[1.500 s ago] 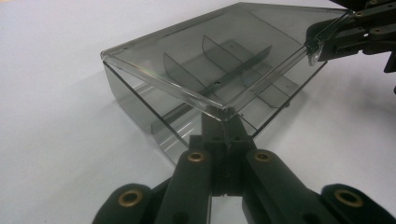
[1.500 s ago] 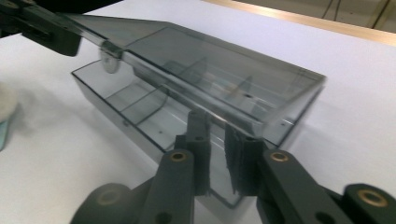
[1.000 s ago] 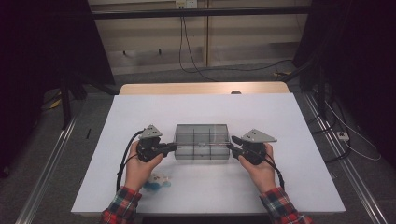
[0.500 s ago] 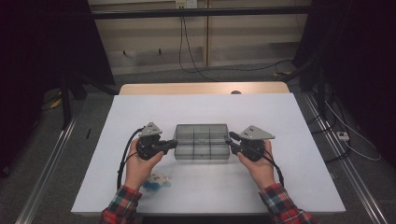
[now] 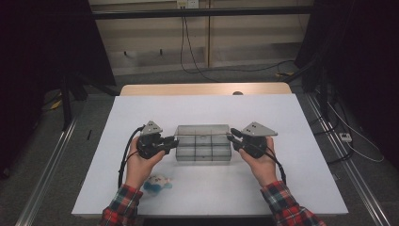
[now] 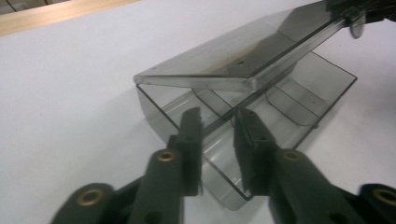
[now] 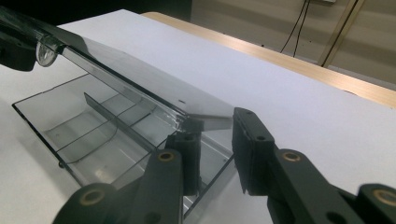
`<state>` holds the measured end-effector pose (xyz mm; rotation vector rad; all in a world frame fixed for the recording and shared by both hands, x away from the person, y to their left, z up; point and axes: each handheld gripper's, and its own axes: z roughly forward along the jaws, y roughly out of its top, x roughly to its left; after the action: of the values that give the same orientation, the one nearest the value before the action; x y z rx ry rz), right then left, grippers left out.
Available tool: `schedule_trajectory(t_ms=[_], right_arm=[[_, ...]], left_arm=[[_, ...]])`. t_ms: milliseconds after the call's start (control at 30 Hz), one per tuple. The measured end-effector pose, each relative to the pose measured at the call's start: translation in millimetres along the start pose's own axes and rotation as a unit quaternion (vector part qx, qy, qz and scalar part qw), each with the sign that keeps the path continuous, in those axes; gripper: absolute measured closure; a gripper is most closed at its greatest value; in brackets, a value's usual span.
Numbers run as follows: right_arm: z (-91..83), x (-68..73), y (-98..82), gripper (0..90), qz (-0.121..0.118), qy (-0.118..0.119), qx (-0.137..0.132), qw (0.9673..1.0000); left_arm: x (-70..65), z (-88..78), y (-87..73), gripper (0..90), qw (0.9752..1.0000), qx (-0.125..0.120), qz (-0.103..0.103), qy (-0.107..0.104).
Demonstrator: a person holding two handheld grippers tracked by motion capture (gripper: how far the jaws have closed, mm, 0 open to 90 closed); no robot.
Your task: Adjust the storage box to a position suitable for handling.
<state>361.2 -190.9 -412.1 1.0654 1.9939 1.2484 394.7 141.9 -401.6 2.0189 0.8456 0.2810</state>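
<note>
Plastic that's see-through makes this one tricky to read. The compartment box is set near the middle of the white table, between the two grippers. Its dividers are smeared together in the high view, and nothing can be made out inside the compartments.

The lid is seen raised and tilted over the box in both gripper views. Its far end is cut off by the frame edge each time, with something dark, blurred and cropped right beside it.

The left gripper is parked at the box's left end, jaws partly apart with the end wall standing between them. A gap can be seen on both sides, so nothing is gripped (the jaws have just been opening).

The right gripper is at the other end, jaws also partly apart and just closing. The lid's near corner is placed between them. Whether the pads actually press on it can't be told, since the edge is hidden behind the left jaw.

A small blue-and-white object is lying just beside the left forearm, too small to be identified. A wooden strip is seen along the table's far edge, and cables are strung over the floor beyond. Nothing is placed between either gripper and the box.
</note>
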Motion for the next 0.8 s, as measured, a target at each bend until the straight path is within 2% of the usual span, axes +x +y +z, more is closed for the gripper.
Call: schedule_trajectory(t_ms=[33,100,267,333,433,500,533,800], right_arm=[[0.0,0.0,0.0,72.5,0.000,0.000,0.000,1.0000],[0.4,-1.0,0.8,72.6,0.006,0.002,-0.001,1.0000],[1.4,-2.9,0.2,73.6,0.012,0.004,0.000,0.9999],[1.7,-3.4,0.2,74.2,0.014,0.004,0.000,0.9999],[2.4,-4.3,0.6,74.8,0.016,0.004,0.001,0.9999],[2.5,-4.9,1.3,75.4,0.016,0.003,-0.001,0.9999],[2.5,-5.3,2.0,75.6,0.016,0.003,-0.002,0.9999],[4.4,-8.0,7.5,76.3,0.016,0.001,-0.003,0.9999]], left_arm=[[1.8,-0.1,0.8,66.5,1.0000,-0.004,0.000,0.005],[3.8,-0.4,2.8,58.6,1.0000,-0.007,-0.004,0.005],[6.6,0.9,10.1,53.9,0.9999,-0.006,0.001,0.014],[8.0,2.4,13.4,54.1,0.9998,-0.005,0.011,0.016],[9.2,5.3,17.0,54.1,0.9998,-0.009,0.008,0.013],[10.5,6.2,19.6,54.2,0.9998,-0.009,0.014,0.010],[10.5,6.6,20.4,54.4,0.9998,-0.014,0.009,0.007],[12.1,9.0,27.0,64.9,0.9995,-0.018,0.025,0.007]])
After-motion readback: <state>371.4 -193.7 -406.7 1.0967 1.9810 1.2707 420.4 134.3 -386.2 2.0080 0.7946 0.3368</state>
